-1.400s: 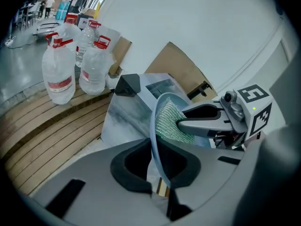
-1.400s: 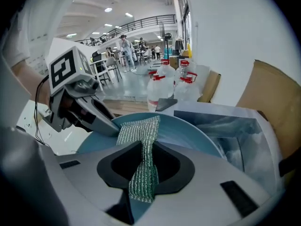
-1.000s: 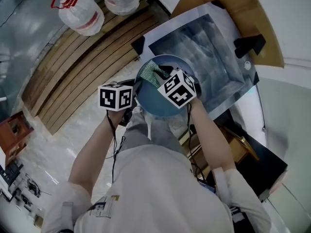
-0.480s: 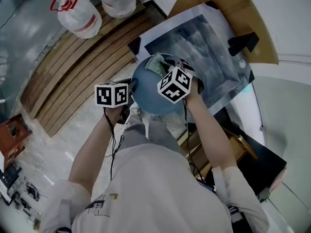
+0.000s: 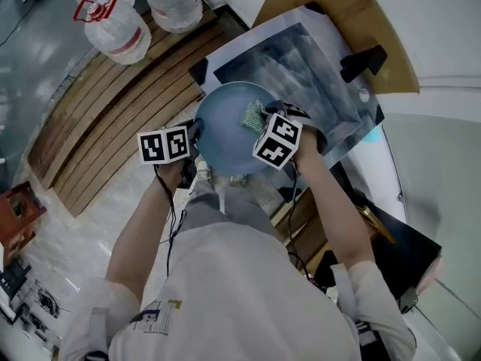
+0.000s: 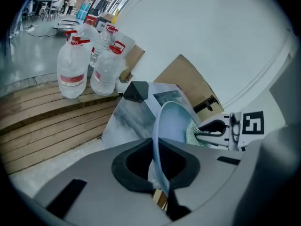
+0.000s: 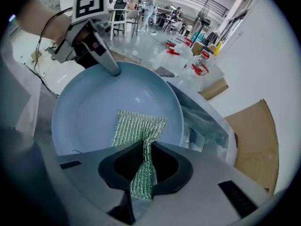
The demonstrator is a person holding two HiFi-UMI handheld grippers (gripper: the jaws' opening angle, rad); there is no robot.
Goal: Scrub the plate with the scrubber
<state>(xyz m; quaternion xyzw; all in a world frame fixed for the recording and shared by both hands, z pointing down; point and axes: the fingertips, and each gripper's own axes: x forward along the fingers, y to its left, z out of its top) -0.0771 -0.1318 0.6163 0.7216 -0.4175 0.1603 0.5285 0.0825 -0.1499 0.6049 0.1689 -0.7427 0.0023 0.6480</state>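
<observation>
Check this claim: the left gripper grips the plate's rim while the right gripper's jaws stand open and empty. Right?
Wrong on the right gripper: the right gripper view shows its jaws shut on the green scrubber, laid against the plate. The left gripper does grip the rim.

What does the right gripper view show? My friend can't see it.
The right gripper pinches a green mesh scrubber that lies spread against the inside of a pale blue plate. The left gripper clamps the plate's far rim, and clear water bottles stand behind.
</observation>
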